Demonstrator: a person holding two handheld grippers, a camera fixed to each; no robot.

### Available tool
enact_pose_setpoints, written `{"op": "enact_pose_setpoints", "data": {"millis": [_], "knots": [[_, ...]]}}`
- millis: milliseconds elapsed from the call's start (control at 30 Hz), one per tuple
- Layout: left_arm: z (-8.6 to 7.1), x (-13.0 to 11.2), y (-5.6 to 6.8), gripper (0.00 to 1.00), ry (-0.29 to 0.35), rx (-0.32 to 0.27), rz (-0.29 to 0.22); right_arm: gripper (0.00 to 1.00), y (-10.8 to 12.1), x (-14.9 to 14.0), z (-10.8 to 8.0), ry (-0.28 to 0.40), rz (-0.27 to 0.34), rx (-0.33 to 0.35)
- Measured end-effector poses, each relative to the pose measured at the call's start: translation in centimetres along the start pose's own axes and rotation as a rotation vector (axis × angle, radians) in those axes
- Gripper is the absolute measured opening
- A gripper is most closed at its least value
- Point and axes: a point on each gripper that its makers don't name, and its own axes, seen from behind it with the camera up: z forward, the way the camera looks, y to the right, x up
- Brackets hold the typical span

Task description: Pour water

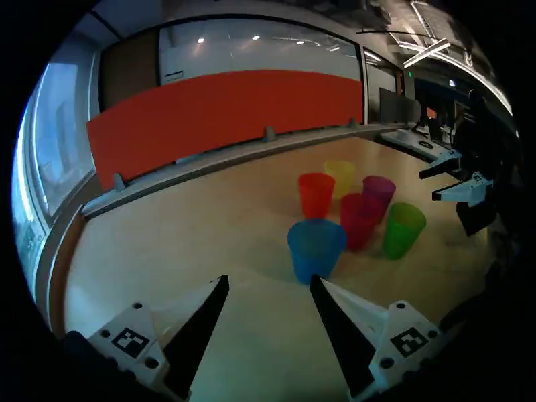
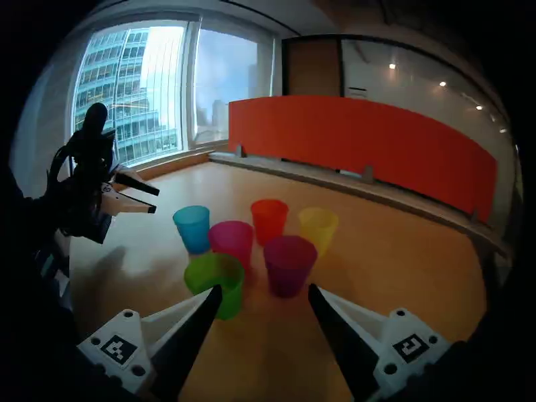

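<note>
The left tongs (image 1: 269, 280) are spread wide and empty, both fingers pointing forward. The right tongs (image 2: 264, 289) are spread equally wide, also empty.

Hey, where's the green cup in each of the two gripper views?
Left gripper view: the green cup stands right of centre, just below mid-height.
Right gripper view: the green cup stands left of centre, below the middle, nearest the camera.
Shared landmark: the long orange partition in the background.

Six plastic cups, upright, clustered close together on a tabletop (image 1: 201, 234): blue cup (image 1: 316, 249), orange cup (image 1: 315, 194), yellow cup (image 1: 340, 175), pink cup (image 1: 359, 220), purple cup (image 1: 379, 194), green cup (image 1: 403, 230).
</note>
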Motion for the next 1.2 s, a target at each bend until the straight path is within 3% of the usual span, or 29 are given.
{"op": "enact_pose_setpoints", "data": {"millis": [167,667,967,1200], "knots": [[-0.7,0.7,-0.3,0.90,0.059,0.030,-0.046,1.00,1.4,1.1,-0.4,0.040,0.033,-0.065],[-3.1,3.8,-2.0,0.90,0.227,0.183,-0.115,1.00,5.0,4.9,-1.4,0.174,0.080,-0.285],[-5.0,5.9,-2.9,0.90,0.344,0.290,-0.156,1.00,6.8,7.5,-2.1,0.295,0.101,-0.423],[-5.3,6.4,-3.4,0.90,0.392,0.337,-0.184,1.00,8.5,8.6,-3.4,0.373,0.157,-0.534]]}}
